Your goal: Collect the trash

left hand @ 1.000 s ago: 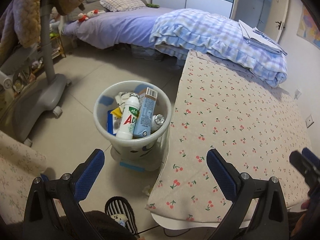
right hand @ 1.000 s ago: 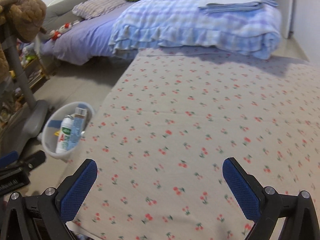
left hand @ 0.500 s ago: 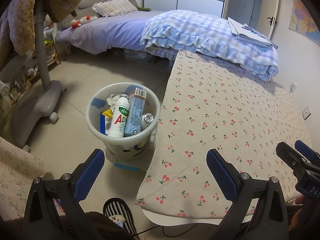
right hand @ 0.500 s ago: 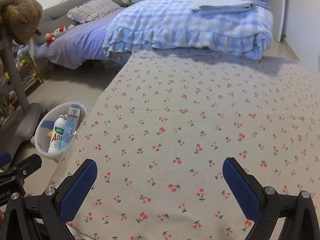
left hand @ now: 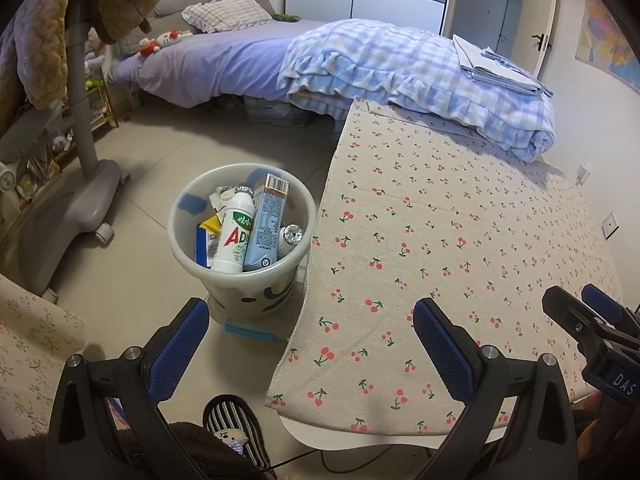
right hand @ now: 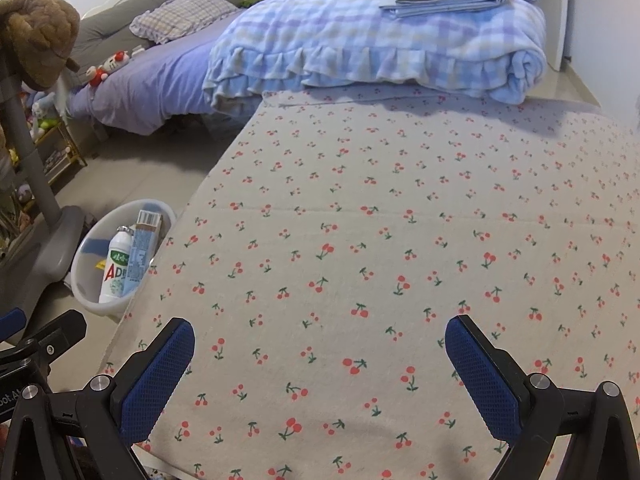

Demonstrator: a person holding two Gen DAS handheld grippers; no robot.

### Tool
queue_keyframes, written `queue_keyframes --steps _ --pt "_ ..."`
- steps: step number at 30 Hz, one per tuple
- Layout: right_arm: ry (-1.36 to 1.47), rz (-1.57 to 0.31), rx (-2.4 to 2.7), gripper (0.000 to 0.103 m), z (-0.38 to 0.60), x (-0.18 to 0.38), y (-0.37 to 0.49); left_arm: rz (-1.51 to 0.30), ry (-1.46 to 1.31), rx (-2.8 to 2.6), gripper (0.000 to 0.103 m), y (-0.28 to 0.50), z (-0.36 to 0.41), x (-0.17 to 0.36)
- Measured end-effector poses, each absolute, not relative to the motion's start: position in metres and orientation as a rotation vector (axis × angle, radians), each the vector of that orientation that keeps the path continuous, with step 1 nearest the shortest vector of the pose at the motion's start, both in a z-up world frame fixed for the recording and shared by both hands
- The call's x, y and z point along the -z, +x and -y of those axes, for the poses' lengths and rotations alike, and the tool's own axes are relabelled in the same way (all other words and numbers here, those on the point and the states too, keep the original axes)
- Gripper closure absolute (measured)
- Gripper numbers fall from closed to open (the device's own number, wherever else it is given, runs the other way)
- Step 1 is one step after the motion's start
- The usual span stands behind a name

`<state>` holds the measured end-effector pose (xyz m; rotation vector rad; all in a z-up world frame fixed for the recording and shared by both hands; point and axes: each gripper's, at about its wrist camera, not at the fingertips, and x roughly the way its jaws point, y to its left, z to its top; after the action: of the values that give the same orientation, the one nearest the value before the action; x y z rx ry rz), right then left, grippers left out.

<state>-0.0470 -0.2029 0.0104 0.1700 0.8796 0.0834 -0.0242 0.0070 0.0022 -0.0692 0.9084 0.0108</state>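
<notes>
A white trash bin (left hand: pixel 188 248) stands on the floor left of the table; it also shows in the right wrist view (right hand: pixel 86 276). It holds a white bottle (left hand: pixel 235 236), a light blue carton (left hand: pixel 266 224) and other trash. My left gripper (left hand: pixel 310 340) is open and empty, near the table's front left corner, nearer than the bin. My right gripper (right hand: pixel 320 364) is open and empty above the cherry-print tablecloth (right hand: pixel 400 240). The right gripper's tip shows at the right of the left wrist view (left hand: pixel 592 328).
A bed with a checked blanket (left hand: pixel 420 68) stands beyond the table. A grey chair base (left hand: pixel 72 200) with brown fabric draped over it is at the left. A striped slipper (left hand: pixel 236 428) lies on the floor near me. The tablecloth (left hand: pixel 440 240) carries no objects.
Both grippers have drawn back and up from the bin and table. The bin now sits farther from the left gripper. Both stay open.
</notes>
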Motion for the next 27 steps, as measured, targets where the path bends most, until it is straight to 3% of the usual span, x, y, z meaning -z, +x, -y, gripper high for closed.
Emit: queue_keyframes --steps 27 --pt "0.196 -0.896 -0.084 0.000 0.2016 -0.0057 -0.0479 -0.922 -0.084 0.003 0.000 -0.0235 -0.0065 0.0004"
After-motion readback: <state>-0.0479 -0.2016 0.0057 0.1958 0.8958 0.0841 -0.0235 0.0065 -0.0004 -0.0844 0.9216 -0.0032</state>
